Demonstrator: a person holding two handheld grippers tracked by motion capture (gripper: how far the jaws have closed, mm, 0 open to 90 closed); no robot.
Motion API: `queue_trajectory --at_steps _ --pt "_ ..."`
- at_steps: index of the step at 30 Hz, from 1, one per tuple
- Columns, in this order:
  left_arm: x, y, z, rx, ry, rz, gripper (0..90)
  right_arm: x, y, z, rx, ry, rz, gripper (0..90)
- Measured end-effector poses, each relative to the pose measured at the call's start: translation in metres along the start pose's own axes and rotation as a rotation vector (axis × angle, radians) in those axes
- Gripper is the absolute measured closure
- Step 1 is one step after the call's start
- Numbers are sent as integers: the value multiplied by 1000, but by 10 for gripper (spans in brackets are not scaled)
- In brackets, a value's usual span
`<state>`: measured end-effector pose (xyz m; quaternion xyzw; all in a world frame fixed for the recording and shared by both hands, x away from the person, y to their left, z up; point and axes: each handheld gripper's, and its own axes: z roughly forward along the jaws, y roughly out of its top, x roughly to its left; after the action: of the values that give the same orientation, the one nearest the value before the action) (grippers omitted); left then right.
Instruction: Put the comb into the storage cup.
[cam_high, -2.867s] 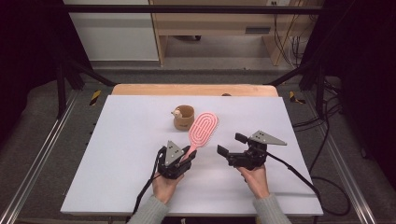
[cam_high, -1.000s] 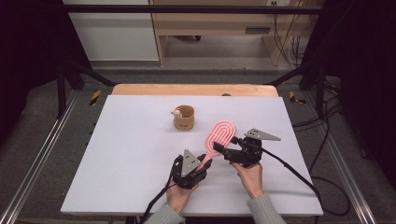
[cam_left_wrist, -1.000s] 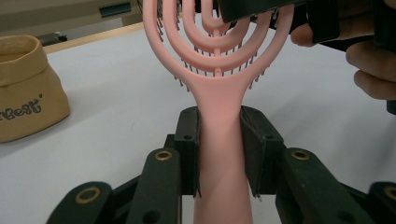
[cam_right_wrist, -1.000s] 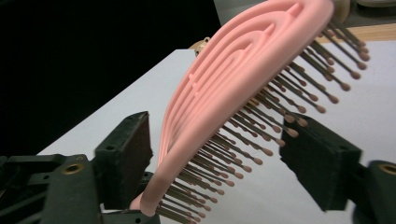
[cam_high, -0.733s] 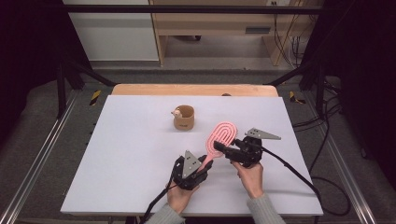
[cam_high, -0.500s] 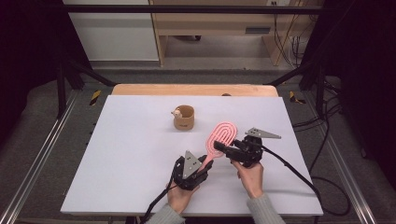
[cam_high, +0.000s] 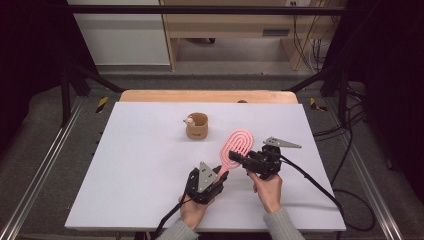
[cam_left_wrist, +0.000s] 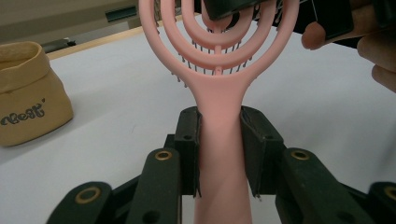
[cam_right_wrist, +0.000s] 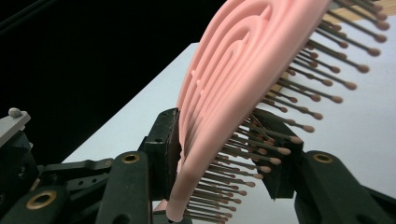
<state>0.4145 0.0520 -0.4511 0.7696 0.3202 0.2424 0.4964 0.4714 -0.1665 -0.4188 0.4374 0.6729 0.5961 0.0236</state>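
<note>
A pink hairbrush (cam_high: 238, 141) with dark bristles is lifted off the white table (cam_high: 135, 155), head pointing away from the person. My left gripper (cam_high: 221, 176) is shut on its handle (cam_left_wrist: 219, 135), a pad pressed to each side. My right gripper (cam_high: 239, 159) comes in from the right and closes on the near edge of the brush head (cam_right_wrist: 243, 60). One of its pads lies against the smooth back, and the other meets the bristle tips (cam_right_wrist: 280, 150). In the left gripper view, the right gripper's black jaw overlaps the top of the head.
A small tan pouch-like cup (cam_high: 197, 126) with lettering stands behind and to the left of the brush, seen close by as the tan cup (cam_left_wrist: 28, 93). A wooden strip (cam_high: 210, 96) borders the table's far edge. Cables trail off to the right.
Since 2.9 s ago the left gripper has carried the brush right and nearer the person, and the right gripper has closed in on its head. The last second shows almost no motion.
</note>
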Motion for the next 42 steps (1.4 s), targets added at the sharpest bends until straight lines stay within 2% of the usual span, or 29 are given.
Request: queue_trajectory --at_steps 8,10,27,31,33,35,42 --pt "-2 0 2 5 7 7 690 1 1 -1 -4 18 18 609" --pt "-2 0 3 7 6 4 690 1 1 -1 -5 36 21 623" --pt "-3 1 3 -4 4 8 686 4 1 -4 -17 46 33 637" --pt "-1 2 2 -8 -10 -2 680 5 2 -5 -23 48 29 638" --pt "0 3 1 -15 -20 -10 659 5 2 -5 -26 40 21 638" --pt "3 4 -1 -19 -40 -29 608 5 3 -7 -30 18 9 638" --pt "14 10 -10 -40 -87 -68 453 6 5 -12 -56 -12 -14 637"
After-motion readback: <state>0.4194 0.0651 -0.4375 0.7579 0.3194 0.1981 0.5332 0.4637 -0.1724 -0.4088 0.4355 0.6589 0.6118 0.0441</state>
